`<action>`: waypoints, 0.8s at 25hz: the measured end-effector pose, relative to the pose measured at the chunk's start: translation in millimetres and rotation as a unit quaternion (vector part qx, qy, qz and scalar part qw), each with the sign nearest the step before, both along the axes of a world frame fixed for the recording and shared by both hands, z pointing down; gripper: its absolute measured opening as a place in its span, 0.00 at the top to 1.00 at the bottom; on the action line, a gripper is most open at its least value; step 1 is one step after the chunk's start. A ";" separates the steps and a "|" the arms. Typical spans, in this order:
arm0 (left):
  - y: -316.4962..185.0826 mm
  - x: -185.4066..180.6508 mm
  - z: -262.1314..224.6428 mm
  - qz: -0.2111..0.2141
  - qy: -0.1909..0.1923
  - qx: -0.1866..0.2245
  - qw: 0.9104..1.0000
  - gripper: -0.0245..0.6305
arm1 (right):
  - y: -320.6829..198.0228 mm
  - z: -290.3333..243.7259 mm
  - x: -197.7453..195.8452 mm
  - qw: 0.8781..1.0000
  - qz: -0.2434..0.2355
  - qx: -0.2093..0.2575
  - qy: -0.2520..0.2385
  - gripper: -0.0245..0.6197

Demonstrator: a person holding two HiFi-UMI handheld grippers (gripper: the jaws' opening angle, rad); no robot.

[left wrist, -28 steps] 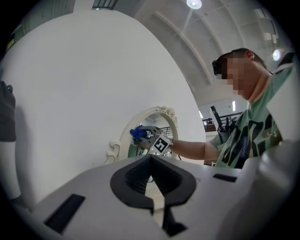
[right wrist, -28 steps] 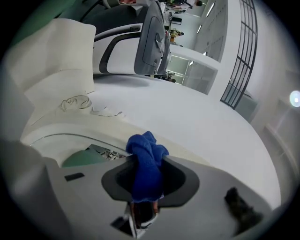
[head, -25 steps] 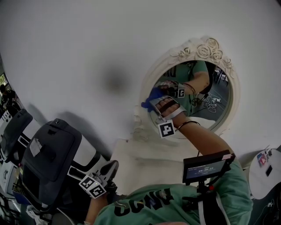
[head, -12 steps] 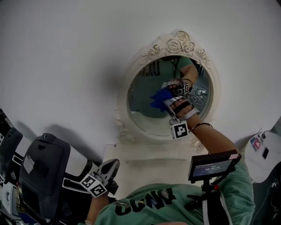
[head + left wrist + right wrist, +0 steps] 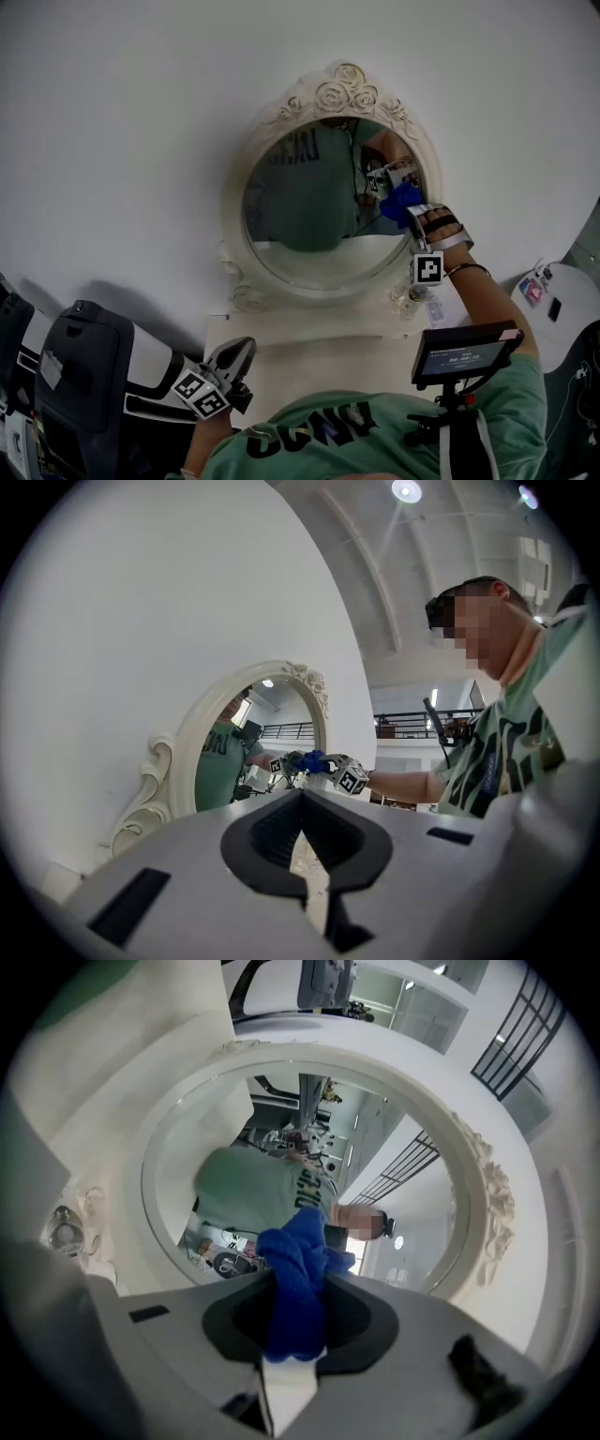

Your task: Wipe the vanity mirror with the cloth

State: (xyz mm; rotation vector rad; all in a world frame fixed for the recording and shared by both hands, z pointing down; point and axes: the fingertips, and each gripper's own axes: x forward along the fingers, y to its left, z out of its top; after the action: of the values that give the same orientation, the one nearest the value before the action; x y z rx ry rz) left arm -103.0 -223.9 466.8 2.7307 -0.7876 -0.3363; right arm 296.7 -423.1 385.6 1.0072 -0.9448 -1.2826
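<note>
An oval vanity mirror [image 5: 291, 220] in an ornate cream frame with carved roses stands against the white wall; it fills the right gripper view [image 5: 234, 1138] and shows at the left of the left gripper view [image 5: 225, 752]. My right gripper [image 5: 405, 208] is shut on a blue cloth [image 5: 401, 200] and presses it to the glass at the mirror's right side. In its own view the bunched cloth [image 5: 295, 1283] sticks out between the jaws. My left gripper [image 5: 234, 361] hangs low over the vanity top, jaws closed on nothing [image 5: 305, 888].
A cream vanity top [image 5: 309, 352] lies below the mirror. A black and white machine [image 5: 84, 375] stands at the lower left. A small screen on a mount [image 5: 459, 354] sits at my chest. A white round object [image 5: 562, 305] is at the right edge.
My right gripper has carried the blue cloth across the glass from the left part to the right edge. The head view has shifted, so the mirror sits further left. The left gripper stayed low.
</note>
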 end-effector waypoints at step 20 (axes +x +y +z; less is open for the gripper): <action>31.3 -64.6 -0.4 -0.079 -0.003 0.001 0.997 0.95 | -7.8 4.2 -333.8 0.959 -0.282 -0.013 -0.013 0.82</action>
State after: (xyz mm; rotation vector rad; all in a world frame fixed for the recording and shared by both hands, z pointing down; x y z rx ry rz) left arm -167.6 -192.6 466.4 2.6789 -1.0090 -0.3609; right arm -37.2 -430.9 389.7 0.7556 -1.3232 -1.7206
